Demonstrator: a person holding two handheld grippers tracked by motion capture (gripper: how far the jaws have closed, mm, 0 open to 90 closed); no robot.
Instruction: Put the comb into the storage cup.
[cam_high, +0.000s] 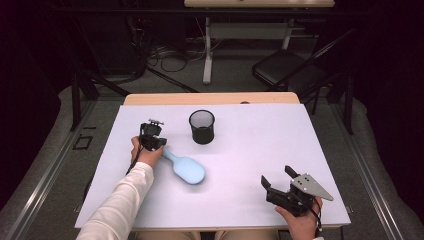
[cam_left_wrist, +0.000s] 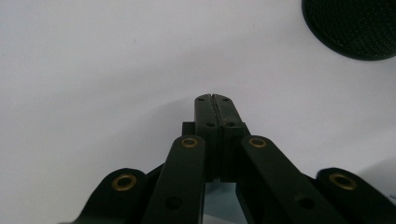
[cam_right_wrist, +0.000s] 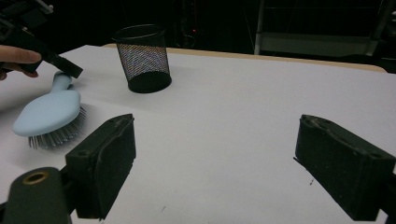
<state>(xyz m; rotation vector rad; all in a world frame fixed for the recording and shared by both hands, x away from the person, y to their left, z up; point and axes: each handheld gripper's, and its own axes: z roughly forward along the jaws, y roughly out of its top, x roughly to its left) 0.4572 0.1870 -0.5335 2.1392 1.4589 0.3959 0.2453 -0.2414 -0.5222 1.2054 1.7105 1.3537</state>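
Bristles under the pale blue hairbrush (cam_right_wrist: 49, 112) show from the right gripper (cam_high: 276, 179), which hovers spread and empty near the table's (cam_high: 250, 150) front right corner. Mid-left, the clenched left gripper (cam_high: 161, 144) meets its handle; contact unclear. Beyond stands a mesh cup (cam_high: 202, 126).

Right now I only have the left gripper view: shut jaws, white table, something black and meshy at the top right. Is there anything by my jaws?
Observer: Yes. A light blue hairbrush lies bristles down, with its handle end right at the left gripper tip.
Operator: And the mesh thing?
Observer: It's an upright black mesh cup, standing apart from the brush, farther up the table.
Operator: Where's my other gripper?
Observer: The right gripper is near the table's near right corner, open, with nothing between its jaws.
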